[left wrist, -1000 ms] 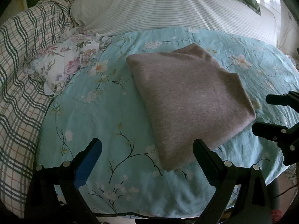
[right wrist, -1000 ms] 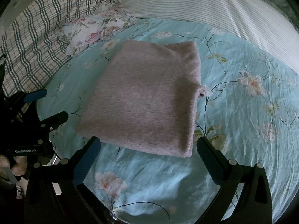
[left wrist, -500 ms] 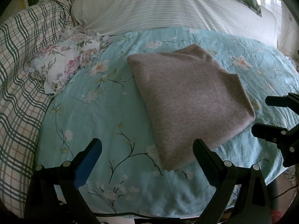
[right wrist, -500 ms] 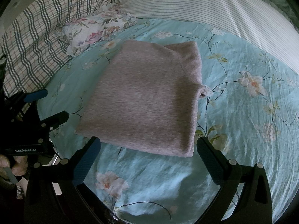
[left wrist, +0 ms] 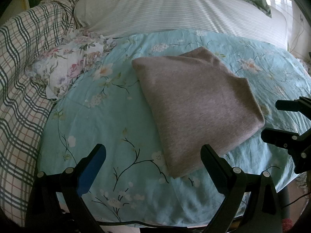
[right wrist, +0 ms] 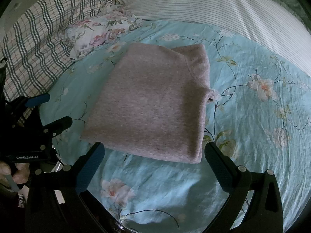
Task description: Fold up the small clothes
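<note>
A folded pinkish-grey garment (left wrist: 196, 104) lies flat on the light blue floral sheet (left wrist: 101, 128); it also shows in the right wrist view (right wrist: 149, 104). My left gripper (left wrist: 153, 151) is open and empty, just short of the garment's near left corner. My right gripper (right wrist: 153, 149) is open and empty, with the garment's near edge between its fingers' line. The right gripper shows at the right edge of the left wrist view (left wrist: 272, 118). The left gripper shows at the left of the right wrist view (right wrist: 54, 110).
A floral pillow (left wrist: 66, 68) lies left of the garment. A plaid blanket (left wrist: 19, 73) covers the left side. A striped white pillow (left wrist: 165, 9) lies across the back. The bed's front edge runs just under the grippers.
Almost nothing has changed. The right wrist view has shifted very slightly; the garment and both open grippers stay where they were.
</note>
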`<state>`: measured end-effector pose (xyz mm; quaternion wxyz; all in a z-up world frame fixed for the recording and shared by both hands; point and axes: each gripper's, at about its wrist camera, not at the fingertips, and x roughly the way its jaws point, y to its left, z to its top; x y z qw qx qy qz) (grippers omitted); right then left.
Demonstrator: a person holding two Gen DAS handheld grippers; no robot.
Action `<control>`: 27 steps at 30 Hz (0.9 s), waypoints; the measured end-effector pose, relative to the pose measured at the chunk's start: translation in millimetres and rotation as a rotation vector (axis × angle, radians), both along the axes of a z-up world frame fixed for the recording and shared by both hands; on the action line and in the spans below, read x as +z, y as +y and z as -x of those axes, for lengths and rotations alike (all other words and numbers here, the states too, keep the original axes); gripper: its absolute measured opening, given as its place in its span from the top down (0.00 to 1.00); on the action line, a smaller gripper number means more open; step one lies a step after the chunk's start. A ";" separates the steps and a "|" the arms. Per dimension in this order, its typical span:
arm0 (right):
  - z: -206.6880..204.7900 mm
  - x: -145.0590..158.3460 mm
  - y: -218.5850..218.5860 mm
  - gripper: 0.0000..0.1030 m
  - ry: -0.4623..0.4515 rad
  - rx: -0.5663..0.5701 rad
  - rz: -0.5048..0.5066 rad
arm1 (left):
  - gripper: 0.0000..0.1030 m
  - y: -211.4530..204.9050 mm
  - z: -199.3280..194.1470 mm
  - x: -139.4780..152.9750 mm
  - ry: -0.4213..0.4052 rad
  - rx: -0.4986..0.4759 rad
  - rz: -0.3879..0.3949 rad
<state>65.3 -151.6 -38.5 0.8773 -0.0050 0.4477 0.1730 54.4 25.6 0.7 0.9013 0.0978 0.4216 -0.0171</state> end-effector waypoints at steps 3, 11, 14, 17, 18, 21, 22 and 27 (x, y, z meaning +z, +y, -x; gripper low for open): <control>0.6 1.0 2.2 0.01 0.000 0.000 -0.001 | 0.05 0.2 0.1 -0.2 0.000 -0.001 0.000; 1.7 1.0 3.5 0.01 -0.001 -0.002 -0.001 | 0.05 -2.0 0.5 1.0 -0.001 0.001 -0.001; 1.3 1.0 3.0 0.01 -0.002 -0.003 -0.002 | 0.05 -1.8 0.7 0.8 -0.001 0.001 0.000; 0.8 2.4 4.4 0.01 -0.005 -0.009 -0.004 | 0.05 -3.0 0.5 1.5 -0.003 0.002 0.000; 0.2 2.9 4.5 0.01 -0.006 -0.009 -0.006 | 0.05 -3.4 -0.1 2.0 -0.002 0.002 0.001; -2.5 4.0 3.9 0.01 -0.008 -0.010 -0.008 | 0.05 -3.1 -0.1 2.0 -0.003 0.001 0.001; -2.9 4.3 4.0 0.01 -0.008 -0.010 -0.007 | 0.05 -3.5 -0.9 2.4 -0.003 0.001 0.001; -7.5 5.5 0.6 0.01 -0.012 -0.005 -0.009 | 0.05 -5.1 -2.9 3.6 -0.004 0.002 0.003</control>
